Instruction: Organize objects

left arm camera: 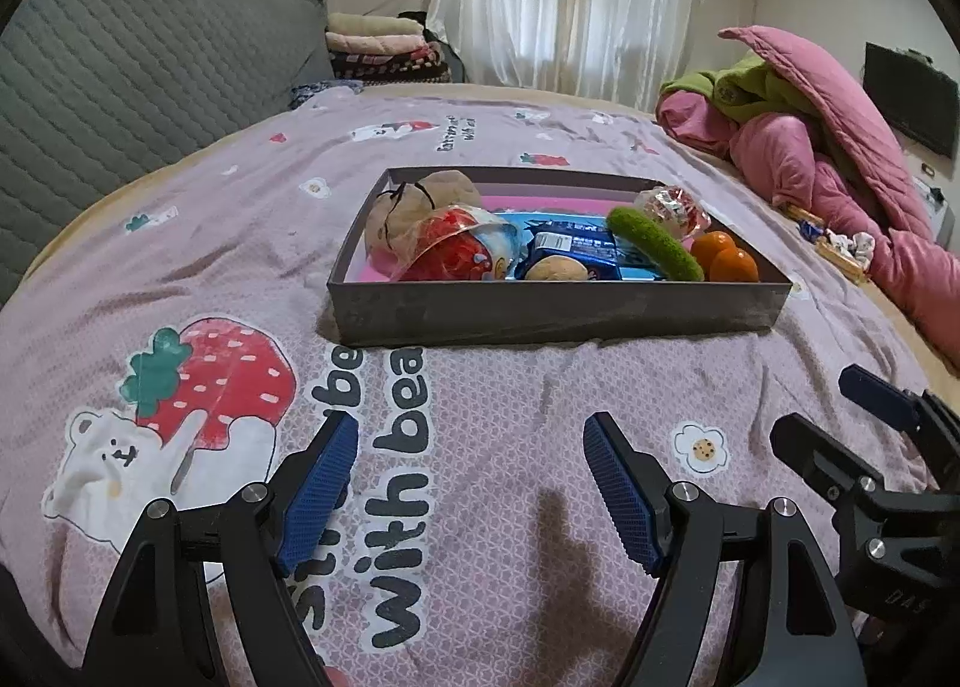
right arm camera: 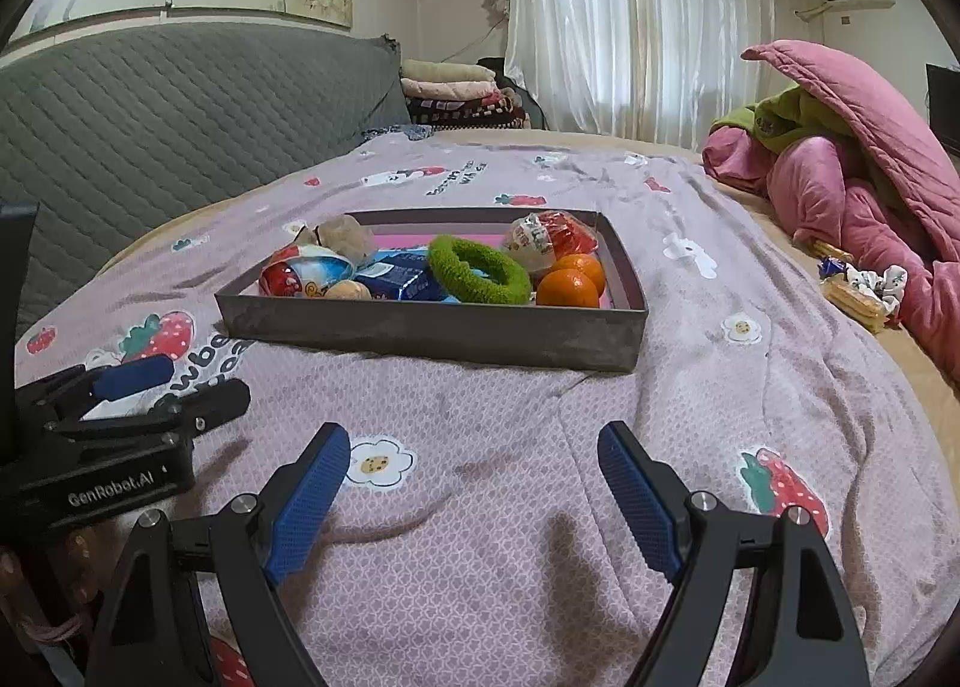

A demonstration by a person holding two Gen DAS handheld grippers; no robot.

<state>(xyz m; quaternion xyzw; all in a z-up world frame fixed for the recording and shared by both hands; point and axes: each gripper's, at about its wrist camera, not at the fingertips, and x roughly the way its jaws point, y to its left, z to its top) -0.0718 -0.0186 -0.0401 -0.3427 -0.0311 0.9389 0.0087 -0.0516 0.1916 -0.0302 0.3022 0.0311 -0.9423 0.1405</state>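
We hold our left gripper (left arm camera: 471,483) low over the bedspread (left arm camera: 510,387), its blue fingers (left arm camera: 318,495) spread wide with nothing between them, and our right gripper (right arm camera: 474,498) hovers the same way, spread and empty, just beside the left one. Ahead of both, well apart from the fingertips, a shallow grey box (right arm camera: 432,330) sits flat on the lilac spread printed with strawberries and bears. Inside it we see two oranges (right arm camera: 570,282) touching each other in the near right corner, a fuzzy green ring (right arm camera: 480,270) leaning beside them, a blue snack packet (right arm camera: 399,276) under the ring, a red and white egg-shaped packet (right arm camera: 303,273) at the near left, another such packet (right arm camera: 543,240) at the far right, a tan plush toy (left arm camera: 420,201) in the far left corner, and a small brown round thing (left arm camera: 555,269) against the near wall, which we cannot identify. Off to the right, a heap of pink and green quilts (right arm camera: 852,171) lies on the bed's edge, with a few wrapped snacks (right arm camera: 855,288) near it. A grey padded headboard (right arm camera: 180,105) stands to the left.
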